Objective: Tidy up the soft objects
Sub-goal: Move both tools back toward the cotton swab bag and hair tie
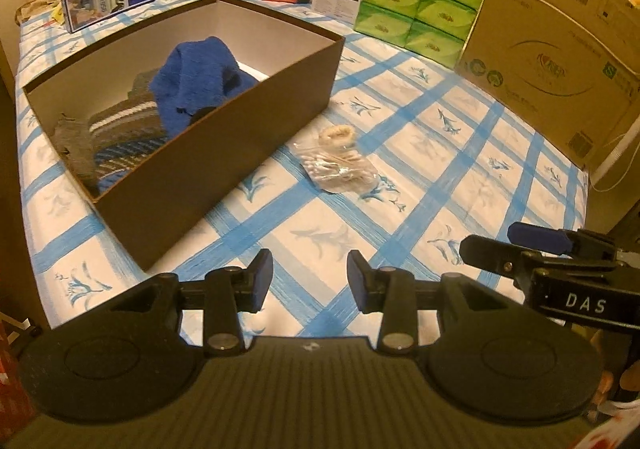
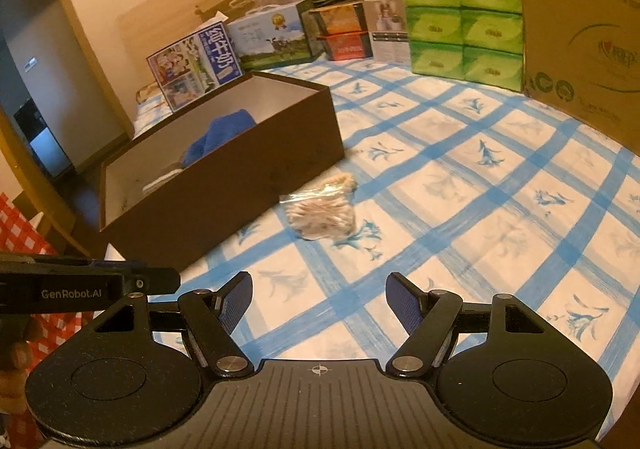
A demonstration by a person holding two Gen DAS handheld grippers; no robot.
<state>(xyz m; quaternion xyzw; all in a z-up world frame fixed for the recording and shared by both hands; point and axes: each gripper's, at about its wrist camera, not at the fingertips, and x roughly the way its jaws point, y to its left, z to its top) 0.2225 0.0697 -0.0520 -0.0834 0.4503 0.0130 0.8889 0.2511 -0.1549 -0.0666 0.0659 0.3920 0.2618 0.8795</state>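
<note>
Both tools hover released over the blue-checked bed (image 1: 420, 153): the left tool (image 1: 310, 281) and the right tool (image 2: 319, 299) hold nothing. A beige bagged bundle (image 1: 338, 165) lies on the bed just beside the brown box (image 1: 224, 165), which holds a blue cloth (image 1: 196, 85) and striped socks (image 1: 124, 125).

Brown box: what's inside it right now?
The brown box holds a blue fuzzy cloth lying over striped grey and blue socks, with bare white floor at the far end. Whatever is beneath the pile, or close behind the near wall, is hidden.
</note>
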